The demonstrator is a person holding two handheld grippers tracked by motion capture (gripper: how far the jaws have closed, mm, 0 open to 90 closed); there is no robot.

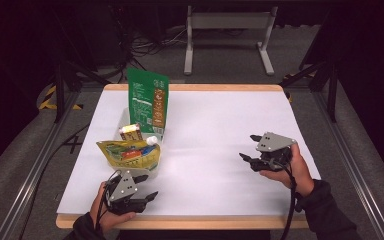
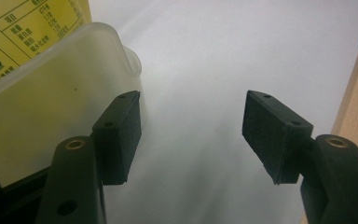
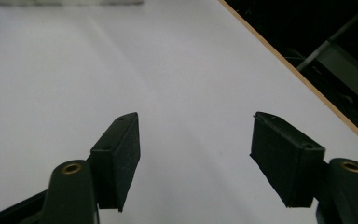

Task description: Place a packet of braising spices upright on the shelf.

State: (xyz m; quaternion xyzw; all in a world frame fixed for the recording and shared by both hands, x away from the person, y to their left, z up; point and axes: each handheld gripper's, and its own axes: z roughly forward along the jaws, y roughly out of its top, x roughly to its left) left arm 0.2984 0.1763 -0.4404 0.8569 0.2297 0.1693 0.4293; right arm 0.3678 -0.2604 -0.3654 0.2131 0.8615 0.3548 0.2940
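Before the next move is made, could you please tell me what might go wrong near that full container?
1. The left hand-held gripper sits open right beside the translucent plastic container; a sideways nudge could shove it.
2. The yellow snack pouch sticks out above the rim and might slip out.
3. The tall green pouch stands upright and could topple if bumped.

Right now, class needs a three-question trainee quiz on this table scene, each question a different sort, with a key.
1. True or false: the left gripper has its fingers closed on the translucent plastic tub.
2. Which stands tallest on the table? A) green pouch B) yellow packet C) small white bottle
3. Fill in: between the right gripper fingers there is ____.

Key: 1 false, they stand open beside it. 2 A. 3 nothing, bare white tabletop.
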